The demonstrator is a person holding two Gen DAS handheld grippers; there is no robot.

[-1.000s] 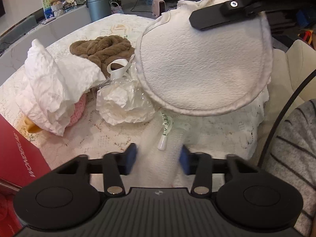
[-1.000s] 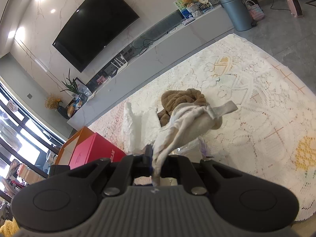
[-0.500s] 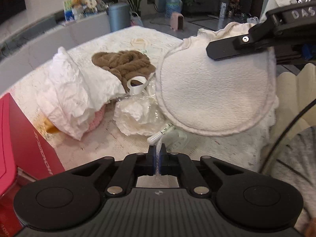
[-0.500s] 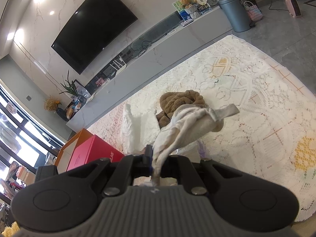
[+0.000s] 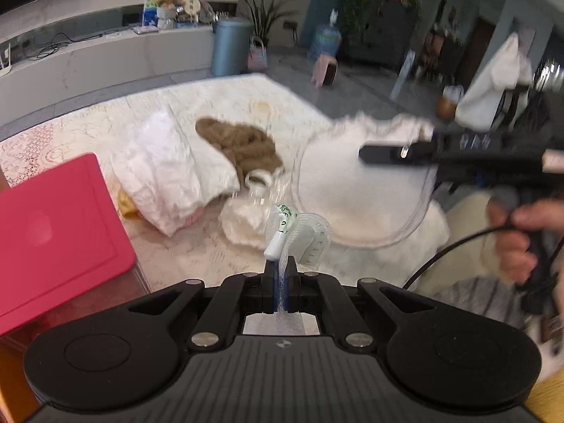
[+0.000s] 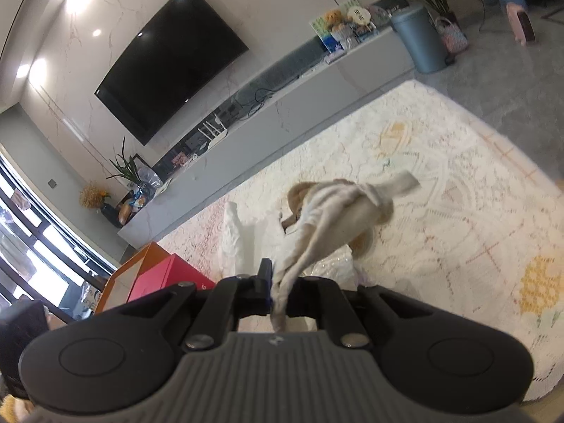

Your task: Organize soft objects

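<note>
My left gripper (image 5: 281,269) is shut on a clear plastic zip bag (image 5: 303,238) with a white closure, lifted off the table. My right gripper (image 6: 278,287) is shut on a round white cloth pad (image 6: 338,211) and holds it in the air; the pad also shows in the left wrist view (image 5: 356,190), at the right above the table edge. On the lace tablecloth (image 5: 225,105) lie a brown knitted piece (image 5: 239,144), crumpled white paper (image 5: 165,172) and a white wrapped bundle (image 5: 243,218).
A red box (image 5: 53,225) stands at the left edge of the table. Something pink and something yellow peek out under the crumpled paper. A grey TV console (image 6: 282,98) and a blue bin (image 6: 419,38) stand beyond the table.
My left gripper closed on the plastic bag and lifted it up and back from the table. The right gripper keeps holding the white pad, now shifted a little to the right.
</note>
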